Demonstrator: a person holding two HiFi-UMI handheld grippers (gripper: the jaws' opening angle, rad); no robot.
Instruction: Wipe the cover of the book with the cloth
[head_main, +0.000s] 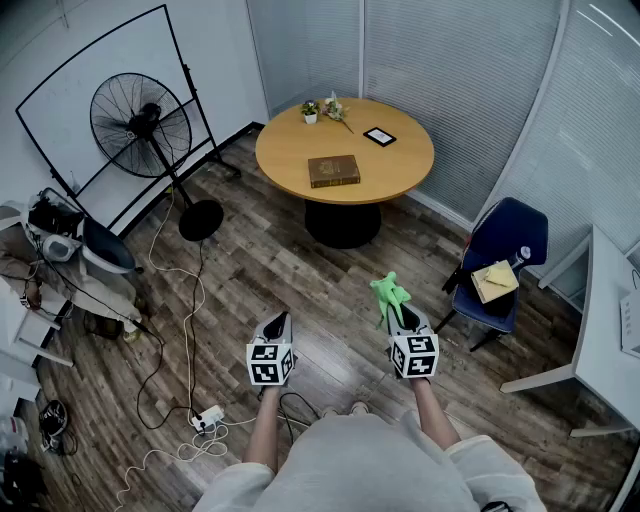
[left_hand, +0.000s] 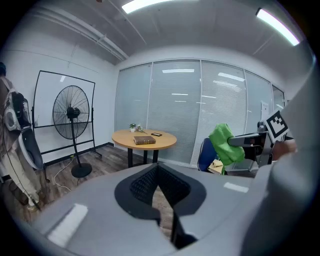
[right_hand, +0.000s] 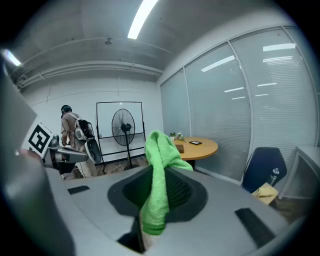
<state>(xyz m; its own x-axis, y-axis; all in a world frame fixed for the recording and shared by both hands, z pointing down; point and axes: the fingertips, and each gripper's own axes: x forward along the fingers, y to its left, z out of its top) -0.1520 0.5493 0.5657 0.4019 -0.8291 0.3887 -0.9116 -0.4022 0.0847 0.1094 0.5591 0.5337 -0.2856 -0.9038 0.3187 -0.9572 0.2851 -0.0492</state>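
Right gripper view: cloth (right_hand: 159, 150) in claw (right_hand: 154, 169)

The brown hardcover book (head_main: 333, 170) lay midway on the round wooden table (head_main: 396, 166), small potted plants (head_main: 311, 111) and a flat black frame (head_main: 379, 136) behind it. A black pedestal fan (head_main: 140, 125) stood left of the table, a blue chair (head_main: 512, 236) right. Well before the table, the green cloth (head_main: 387, 292) sat clamped in the jaws of the right gripper (head_main: 397, 312), the left gripper (head_main: 282, 320) to its left.

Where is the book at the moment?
In the head view the book lies flat near the middle of the round wooden table, straight ahead across the floor, with a small potted plant and a black-framed device beyond it.
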